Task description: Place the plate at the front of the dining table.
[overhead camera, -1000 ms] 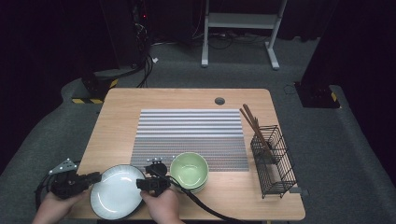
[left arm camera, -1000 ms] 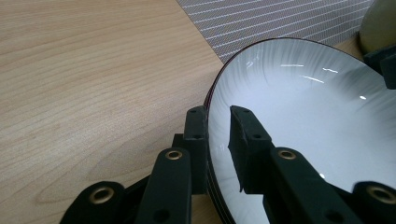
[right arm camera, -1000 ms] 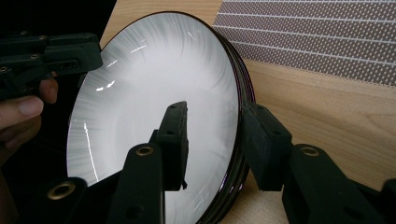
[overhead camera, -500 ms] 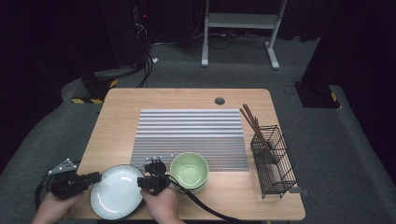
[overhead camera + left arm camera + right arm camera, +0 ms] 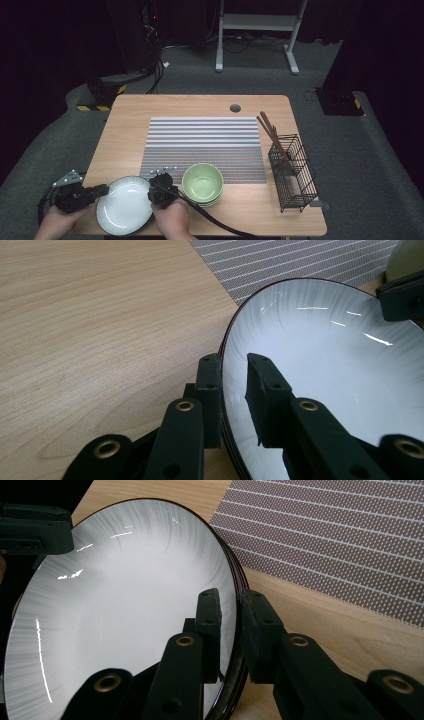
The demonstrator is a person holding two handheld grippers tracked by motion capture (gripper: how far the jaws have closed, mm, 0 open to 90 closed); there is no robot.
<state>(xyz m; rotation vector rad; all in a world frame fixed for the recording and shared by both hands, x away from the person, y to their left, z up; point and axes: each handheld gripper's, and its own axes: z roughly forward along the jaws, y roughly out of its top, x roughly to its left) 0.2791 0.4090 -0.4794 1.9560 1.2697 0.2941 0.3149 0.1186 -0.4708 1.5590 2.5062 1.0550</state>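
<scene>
**Both grippers on the plate rim, ready to lift**

I have the white plate [image 5: 125, 205] pinched from 2 sides. My left gripper [image 5: 92, 191] straddles its left rim: in the left gripper view 1 jaw sits outside the dark edge and the other rests on the white inner face [image 5: 320, 360], closed narrow on the rim. My right gripper [image 5: 161, 186] has just been closing, and in the right gripper view its jaws now stand either side of the opposite rim [image 5: 235, 595], with the edge between them and the pads looking pressed on.

To do this well, I would judge that both grips should be equally firm before any lift, then both hands should rise together and level, since a glazed rim could slip or tilt if 1 side leads. The rim looks layered in both gripper views, so there may be more than 1 plate stacked; I cannot tell for sure.

Containers: the plate holds nothing. The green bowl [image 5: 202, 182], just right of my right gripper, looks empty. The wire basket [image 5: 295, 175], well off to the right, holds chopsticks [image 5: 270, 131] leaning out of its far end. The striped mat [image 5: 202, 147] lies just ahead.
</scene>
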